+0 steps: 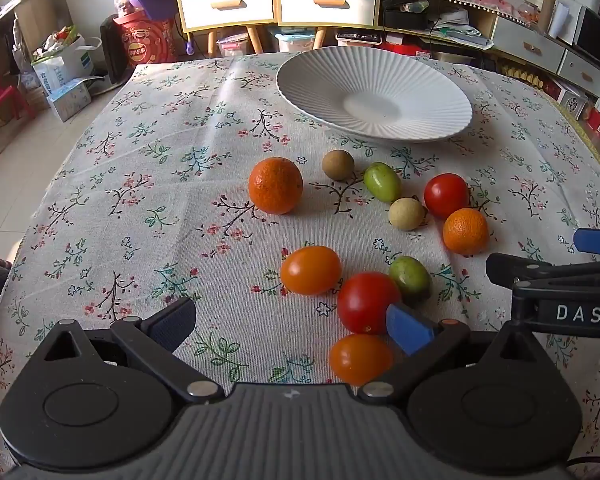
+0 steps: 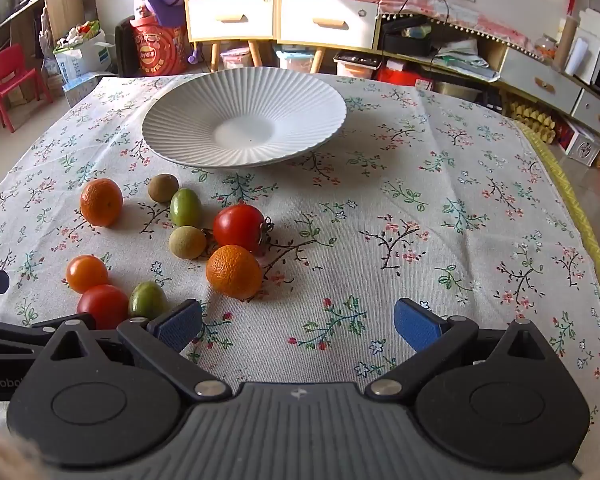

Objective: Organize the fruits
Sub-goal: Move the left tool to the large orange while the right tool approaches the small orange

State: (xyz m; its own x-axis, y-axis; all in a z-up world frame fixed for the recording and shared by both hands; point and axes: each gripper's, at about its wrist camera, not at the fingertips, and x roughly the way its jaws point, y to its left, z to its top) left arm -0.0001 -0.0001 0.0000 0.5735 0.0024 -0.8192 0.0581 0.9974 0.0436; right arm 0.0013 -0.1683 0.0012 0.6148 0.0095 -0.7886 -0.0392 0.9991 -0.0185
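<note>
A white ribbed plate [image 1: 420, 80] [image 2: 300, 120] stands empty at the far side of the floral tablecloth. Loose fruit lies in front of it: two oranges [image 1: 275, 185] [image 2: 233, 271], red tomatoes [image 1: 366, 302] [image 2: 239, 228], orange tomatoes [image 1: 310, 270] [image 2: 86, 273], green fruits [image 1: 382, 181] [image 2: 185, 207] and brown round fruits [image 1: 338, 165] [image 2: 163, 187]. My left gripper [image 1: 292, 326] is open and empty, low over the near fruits; an orange tomato [image 1: 360, 358] lies between its fingers. My right gripper [image 2: 298, 324] is open and empty, right of the fruit.
The table [image 2: 460, 220] drops off at the right edge with a yellow trim [image 2: 580, 216]. Behind it stand drawers [image 2: 324, 20], boxes and a red chair [image 2: 10, 76]. The right gripper's body [image 1: 560, 292] shows at the left view's right edge.
</note>
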